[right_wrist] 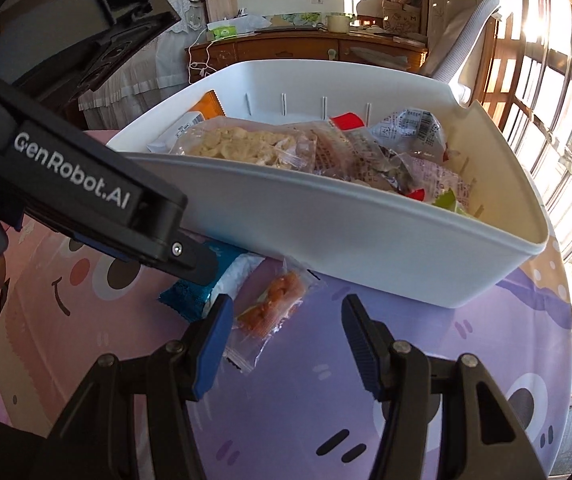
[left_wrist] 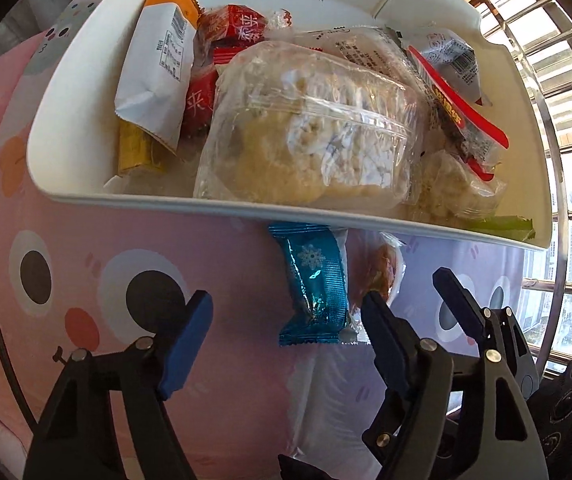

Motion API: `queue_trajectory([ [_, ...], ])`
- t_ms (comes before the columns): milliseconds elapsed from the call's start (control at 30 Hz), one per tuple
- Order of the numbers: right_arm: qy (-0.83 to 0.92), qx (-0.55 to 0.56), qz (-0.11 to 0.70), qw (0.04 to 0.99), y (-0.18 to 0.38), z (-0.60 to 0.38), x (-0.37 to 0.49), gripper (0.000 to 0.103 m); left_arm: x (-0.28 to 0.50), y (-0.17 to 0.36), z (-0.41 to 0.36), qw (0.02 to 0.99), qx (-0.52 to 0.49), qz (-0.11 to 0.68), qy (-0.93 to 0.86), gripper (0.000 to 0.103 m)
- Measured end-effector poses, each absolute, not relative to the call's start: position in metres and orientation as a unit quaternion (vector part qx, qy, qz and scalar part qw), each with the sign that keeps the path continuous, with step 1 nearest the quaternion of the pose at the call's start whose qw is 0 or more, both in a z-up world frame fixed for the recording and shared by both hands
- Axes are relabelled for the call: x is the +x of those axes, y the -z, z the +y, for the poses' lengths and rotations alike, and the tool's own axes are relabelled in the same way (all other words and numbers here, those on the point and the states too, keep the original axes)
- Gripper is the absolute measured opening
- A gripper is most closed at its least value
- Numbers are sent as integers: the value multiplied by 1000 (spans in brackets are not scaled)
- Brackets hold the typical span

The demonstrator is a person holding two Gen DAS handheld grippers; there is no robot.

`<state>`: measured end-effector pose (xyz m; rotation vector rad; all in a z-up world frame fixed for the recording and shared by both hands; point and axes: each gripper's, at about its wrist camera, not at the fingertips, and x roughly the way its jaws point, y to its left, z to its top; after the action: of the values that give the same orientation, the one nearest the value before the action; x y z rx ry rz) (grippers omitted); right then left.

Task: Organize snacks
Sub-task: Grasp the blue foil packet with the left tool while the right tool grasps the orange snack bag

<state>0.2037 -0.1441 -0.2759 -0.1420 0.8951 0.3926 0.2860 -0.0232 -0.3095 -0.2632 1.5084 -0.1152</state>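
A white bin (left_wrist: 86, 120) (right_wrist: 326, 236) holds several snack packets, with a clear bag of pale puffed snacks (left_wrist: 310, 128) (right_wrist: 246, 144) on top. In front of the bin, on the cartoon cloth, lie a blue foil packet (left_wrist: 316, 284) (right_wrist: 190, 296) and a clear packet of orange snacks (left_wrist: 384, 268) (right_wrist: 274, 304). My left gripper (left_wrist: 286, 316) is open and empty, just short of the blue packet. My right gripper (right_wrist: 286, 320) is open and empty, above the orange packet; it also shows in the left wrist view (left_wrist: 458, 292).
The pink and purple cartoon cloth (right_wrist: 406, 360) covers the surface. A window with metal bars (left_wrist: 558, 160) is at the right. A wooden dresser (right_wrist: 306, 48) and a white chair (right_wrist: 466, 40) stand behind the bin. The left gripper's body (right_wrist: 86, 192) crosses the right wrist view.
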Motion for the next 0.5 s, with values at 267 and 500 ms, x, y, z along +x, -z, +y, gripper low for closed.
queue_trajectory([
  [267,-197,-49,444,873,282,-146,212,45,296,327,-41,705,-102,700,51,61],
  [500,-212,-50,451,866,285,-140,213,38,302,334,-50,703,-99,703,46,44],
])
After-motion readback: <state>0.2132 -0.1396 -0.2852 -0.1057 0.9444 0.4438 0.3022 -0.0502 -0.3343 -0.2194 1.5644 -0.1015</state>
